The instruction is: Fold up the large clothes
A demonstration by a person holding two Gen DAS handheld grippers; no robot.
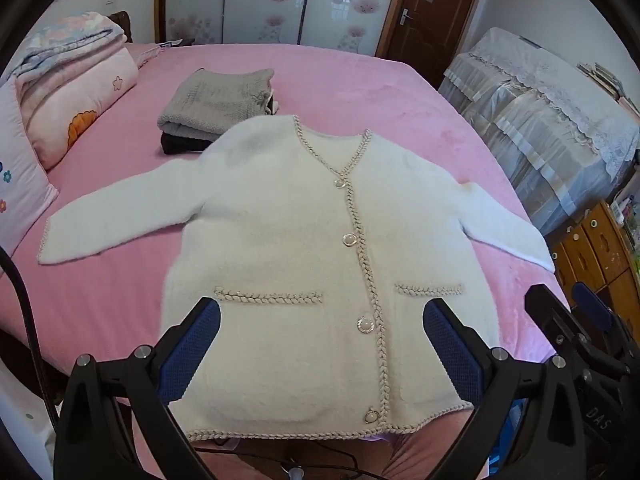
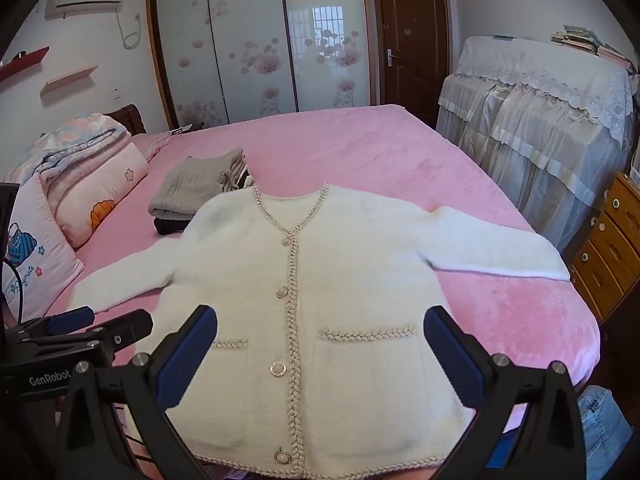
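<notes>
On the far left of the bed (image 1: 360, 80) sit a pillow (image 1: 16, 184) and a rolled quilt (image 1: 76, 80), and just right of them a stack of folded clothes (image 1: 216, 108), grey on top of something dark. The cardigan (image 1: 288, 240) touches the near edge of that stack with its shoulder and lies flat, buttoned and front side up across the pink cover, hem toward the bed's near edge.

Its left sleeve (image 1: 116, 216) stretches out toward the pillow; the cuff there is the natural first pick. The left gripper (image 1: 320, 344) hangs above the lower front of the cardigan, wide open and holding nothing, so it would need to travel left and down to reach that sleeve. A good fold probably starts by pinching the cuff, lifting only a little, and laying the sleeve straight across the chest so the fluffy knit does not bunch.

The button band (image 1: 360, 248) runs down the middle and makes a handy line to fold toward. Further right, the right sleeve (image 2: 500, 244) reaches toward the bed's edge near the wooden drawers (image 2: 612, 252). The right gripper (image 2: 320, 348) is likewise spread wide and empty above the pocket (image 2: 368, 372). It should mirror the left side. Grabbing only the top layer is the likely risk, since the fabric looks thick and soft.
</notes>
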